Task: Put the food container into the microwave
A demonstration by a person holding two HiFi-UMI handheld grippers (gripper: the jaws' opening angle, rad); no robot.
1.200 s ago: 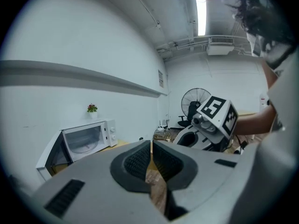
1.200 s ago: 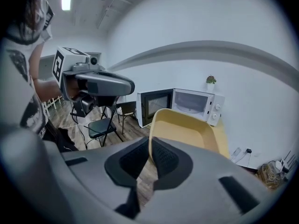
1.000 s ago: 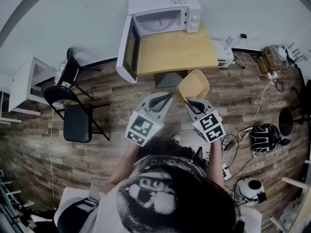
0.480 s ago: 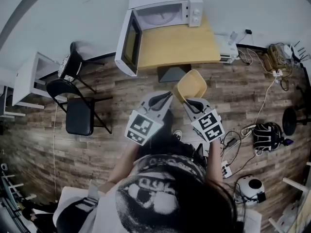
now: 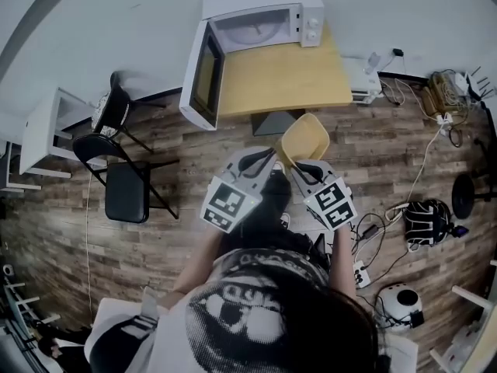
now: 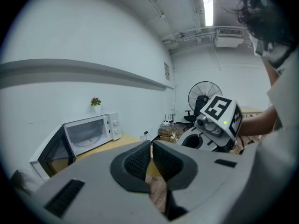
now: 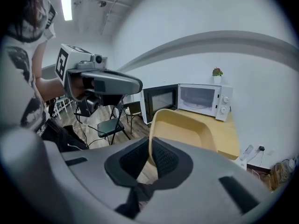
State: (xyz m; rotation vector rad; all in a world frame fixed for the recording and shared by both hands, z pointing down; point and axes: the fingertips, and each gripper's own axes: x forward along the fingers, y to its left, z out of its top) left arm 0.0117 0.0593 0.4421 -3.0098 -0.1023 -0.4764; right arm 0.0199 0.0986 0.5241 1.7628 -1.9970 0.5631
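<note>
The right gripper's fingers [image 7: 166, 160] are pinched narrow on the near wall of the yellow food container [image 7: 187, 127], with its thin rim standing up between the pads. The tub juts out ahead of the right gripper [image 5: 298, 164], carried in the air with its open side up, just short of the worktop's near edge at the centre of the head view. The left gripper [image 5: 262, 158] hangs just beside it on the left, its fingers [image 6: 138, 162] pressed together on nothing.

The step in hand looks like the carry to the microwave [image 5: 262, 23], which stands open at the far end of the worktop [image 5: 279, 76], top centre of the head view. A pinch on one wall probably lets the tub sag, so it is best held level, taken straight over the bare worktop, and set down on the turntable [image 5: 252, 34] before the fingers let go.

The microwave door [image 5: 200, 74] swings out past the worktop's left edge, so the approach should stay right of it, with the idle left gripper kept clear. A black folding chair [image 5: 124, 193] stands at the left, cables [image 5: 419, 154] trail over the floor at the right, and a small potted plant [image 7: 217, 72] sits on the microwave. None of these seems to lie in the path.
</note>
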